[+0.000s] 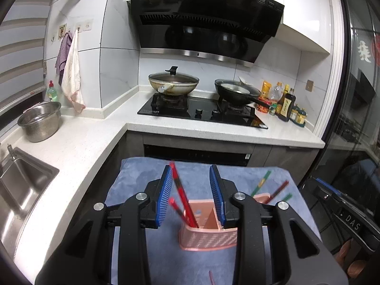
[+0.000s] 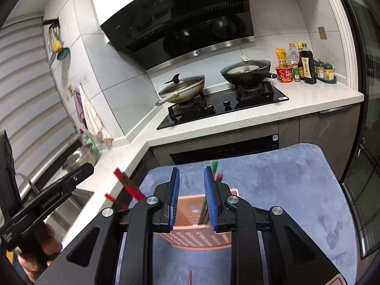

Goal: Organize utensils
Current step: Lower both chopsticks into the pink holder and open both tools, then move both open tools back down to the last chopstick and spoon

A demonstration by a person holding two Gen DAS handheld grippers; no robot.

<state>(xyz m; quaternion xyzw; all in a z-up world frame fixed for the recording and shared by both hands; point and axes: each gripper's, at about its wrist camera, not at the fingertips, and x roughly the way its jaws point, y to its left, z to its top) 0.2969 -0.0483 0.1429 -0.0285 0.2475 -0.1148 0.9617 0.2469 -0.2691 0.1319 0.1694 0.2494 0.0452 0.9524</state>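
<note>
The pink holder is stood on the blue towel, with red chopsticks leaned in its left compartment and green chopsticks in its right. Nothing is pinched: the left gripper and right gripper are held with jaws spread, apparently so each pair could be dropped in sorted by colour.

Range hood: black, on the wall above the stove.
Stove: black glass, set into the white counter.
Lidded wok: on the left burner.
Black pan: on the right burner.
Bottles and jars: clustered right of the stove.
Steel colander: on the counter, near the sink.
Cloths: hanging from wall hooks.
Blue towel: spread in the foreground.
</note>
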